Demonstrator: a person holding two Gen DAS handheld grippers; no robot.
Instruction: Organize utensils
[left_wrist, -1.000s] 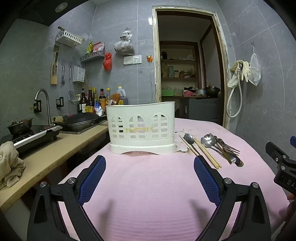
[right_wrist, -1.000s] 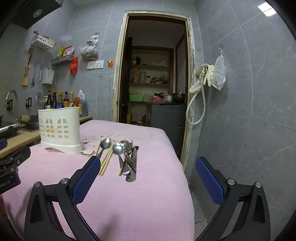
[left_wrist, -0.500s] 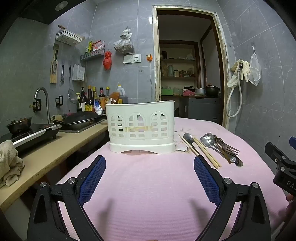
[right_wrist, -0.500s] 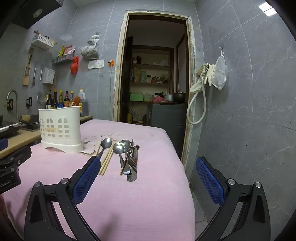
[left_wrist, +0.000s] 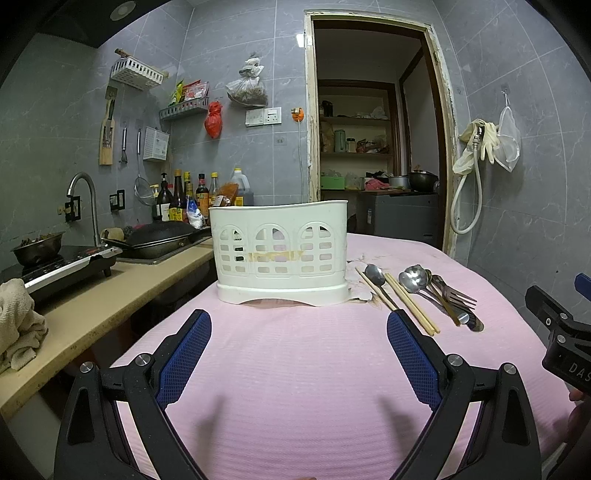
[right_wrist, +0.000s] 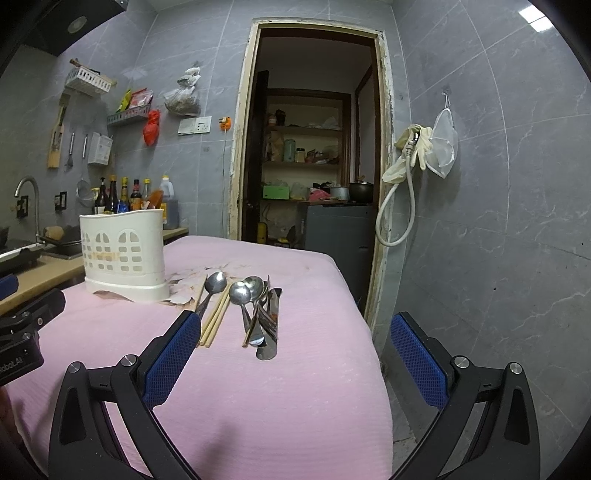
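A white plastic utensil holder (left_wrist: 281, 251) stands on the pink cloth-covered table (left_wrist: 295, 369); it also shows in the right wrist view (right_wrist: 123, 254). To its right lie spoons (left_wrist: 413, 277), wooden chopsticks (left_wrist: 410, 304) and a fork (left_wrist: 456, 293); the right wrist view shows the spoons (right_wrist: 240, 295), chopsticks (right_wrist: 216, 321) and fork (right_wrist: 267, 321) too. My left gripper (left_wrist: 299, 350) is open and empty, in front of the holder. My right gripper (right_wrist: 295, 354) is open and empty, just short of the utensils' handles.
A kitchen counter (left_wrist: 92, 317) with a stove (left_wrist: 62, 266), a pan (left_wrist: 159, 240), a sink tap and sauce bottles (left_wrist: 184, 199) runs along the left. An open doorway (left_wrist: 369, 147) is behind the table. The table's right edge (right_wrist: 373, 350) drops to the floor.
Both views have shifted very slightly. The holder and the utensils have not moved, and both grippers stay open.
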